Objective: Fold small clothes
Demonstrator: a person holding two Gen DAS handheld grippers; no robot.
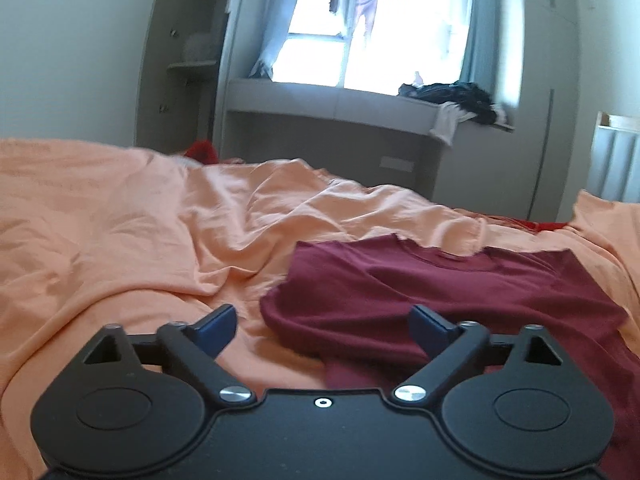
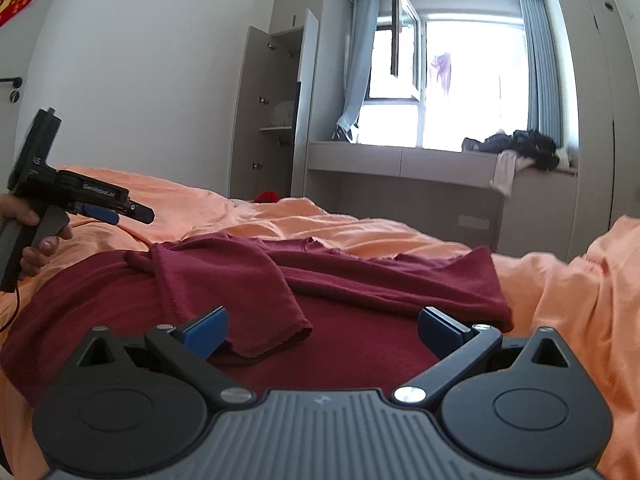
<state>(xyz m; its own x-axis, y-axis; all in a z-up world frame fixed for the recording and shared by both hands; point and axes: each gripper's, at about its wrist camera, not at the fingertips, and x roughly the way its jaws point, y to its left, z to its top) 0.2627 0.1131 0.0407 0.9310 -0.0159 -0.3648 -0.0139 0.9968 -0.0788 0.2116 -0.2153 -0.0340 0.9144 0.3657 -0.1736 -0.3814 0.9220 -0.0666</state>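
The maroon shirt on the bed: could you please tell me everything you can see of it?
The maroon shirt is a dark red, soft, knit-looking top lying spread on the rumpled orange bedsheet, neckline toward the window. One long sleeve is folded in across the body, its cuff lying on the chest area; the fabric is creased and its far edge looks slightly frayed. Only the sheet touches it: the left claw and right claw both stand open above its near edge, holding nothing.

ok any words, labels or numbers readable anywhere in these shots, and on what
White lettering on the side of the black left tongs: too blurred to read.
Gold marks on the red paper decoration on the wall: cut off, unreadable.
Small logo on the grey ribbed right tongs body: too small.
Nothing else carries text.
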